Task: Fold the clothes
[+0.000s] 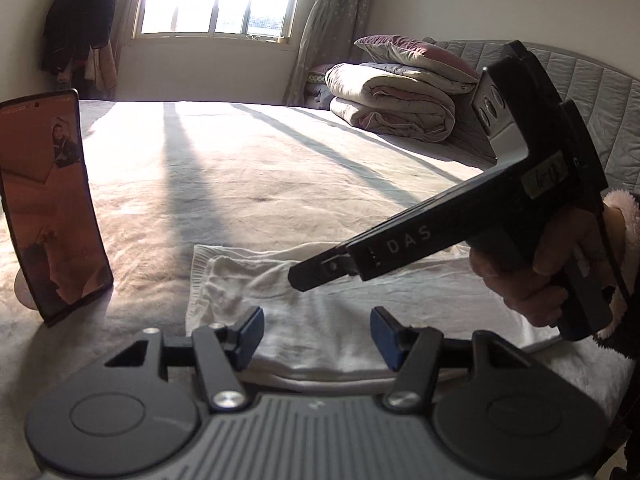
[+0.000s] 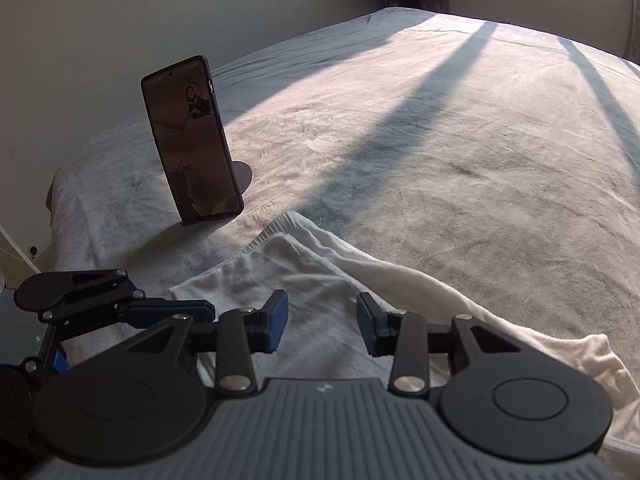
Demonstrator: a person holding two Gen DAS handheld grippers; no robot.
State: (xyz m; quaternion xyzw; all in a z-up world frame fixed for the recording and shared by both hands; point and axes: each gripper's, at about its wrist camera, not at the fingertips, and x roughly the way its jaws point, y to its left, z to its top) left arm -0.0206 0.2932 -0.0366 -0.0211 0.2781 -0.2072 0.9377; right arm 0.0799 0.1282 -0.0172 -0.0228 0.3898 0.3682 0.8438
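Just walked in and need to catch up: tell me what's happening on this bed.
A person is folding clothes with a handheld gripper in each hand. A white garment lies partly folded on the bed. The left gripper and the right gripper both hang over it with jaws apart, gripping nothing. A phone stands propped beside the garment, and folded quilts sit at the head of the bed.

White garment — blue-padded black tongs; grey quilted headboard.
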